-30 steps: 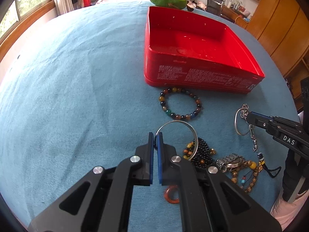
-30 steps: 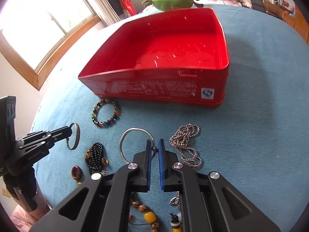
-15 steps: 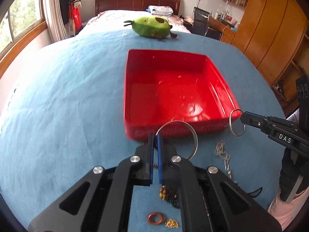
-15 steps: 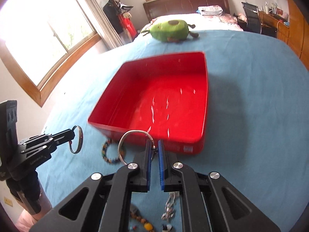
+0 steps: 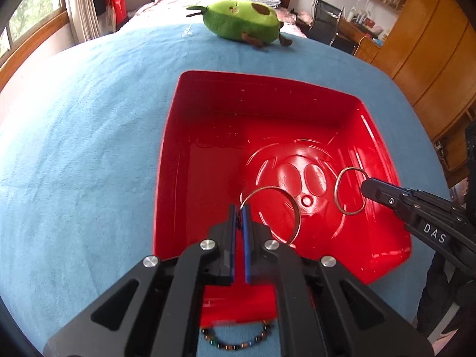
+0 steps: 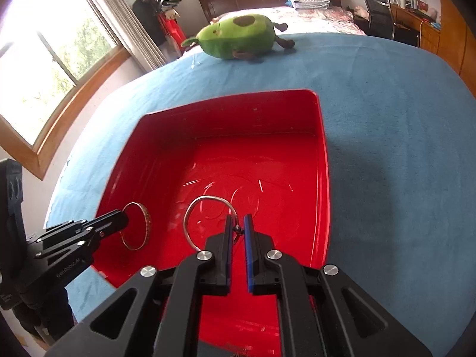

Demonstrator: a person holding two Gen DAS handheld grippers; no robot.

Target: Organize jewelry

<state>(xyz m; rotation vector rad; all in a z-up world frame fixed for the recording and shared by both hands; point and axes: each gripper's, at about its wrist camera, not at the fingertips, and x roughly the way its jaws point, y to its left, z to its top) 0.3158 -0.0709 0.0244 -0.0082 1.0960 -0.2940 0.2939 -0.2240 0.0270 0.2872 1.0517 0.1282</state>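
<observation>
Moved since earlier: both bangles are being carried off the blue-covered bed (image 5: pixel 89 136), away from the jewelry pile, and are now being held over the inside of the red tin (image 5: pixel 190 113).
Left bangle: a wide silver bangle (image 5: pixel 293 208) is being pinched at its rim by the closed fingers of the left gripper (image 5: pixel 239 208), above the tin's near left part.
Right bangle: a thinner silver bangle (image 6: pixel 190 217) with a small ball end is being gripped between the closed fingers of the right gripper (image 6: pixel 238 221), above the tin's floor.
Meaning for the task: the carrying step is judged to be nearly done; both pieces are being brought to where a release would drop them into the tin, and neither is lying in it yet.
Count, bangles: two, one being held in each gripper.
Count, tins: one, with nothing being seen on its floor.
Count, bead bracelets: one multicoloured bracelet (image 5: pixel 235 343) is being left on the bed just before the tin's near wall, partly hidden by the gripper.
Count, plush toys: one green avocado plush (image 5: pixel 241 23), lying well beyond the tin.
</observation>
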